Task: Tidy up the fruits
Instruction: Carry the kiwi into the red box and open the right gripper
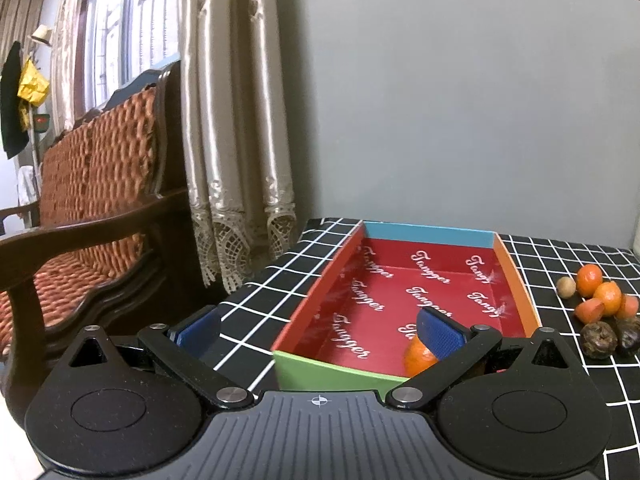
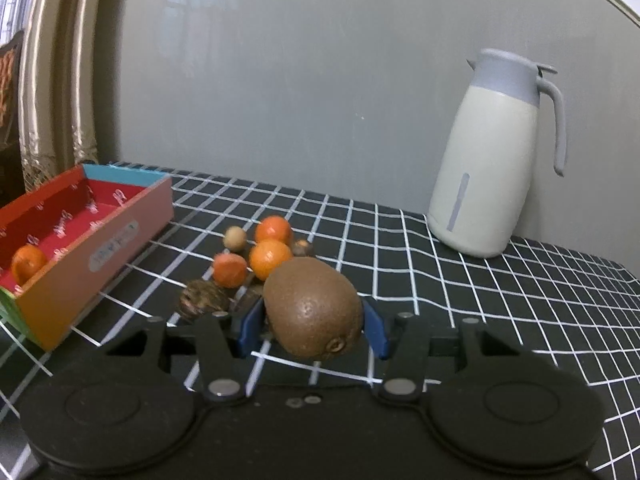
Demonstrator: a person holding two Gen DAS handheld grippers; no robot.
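My right gripper (image 2: 313,330) is shut on a brown kiwi (image 2: 314,304), its blue pads pressing both sides, just above the checked cloth. Right behind it lies a pile of small fruits (image 2: 256,260): oranges, a pale nut and dark rough ones. The red-lined box (image 2: 120,236) stands to the left with one orange (image 2: 28,264) in its near end. In the left wrist view my left gripper (image 1: 320,332) hangs open and empty over the box's (image 1: 320,308) near left corner. Its right finger (image 1: 440,332) partly hides that orange (image 1: 416,356). The fruit pile (image 1: 600,300) lies to the right of the box.
A white and grey jug (image 2: 492,152) stands at the back right against the grey wall. A wooden sofa (image 1: 92,208) and curtains (image 1: 236,120) stand off the table's left edge. The black checked cloth (image 2: 480,280) covers the table.
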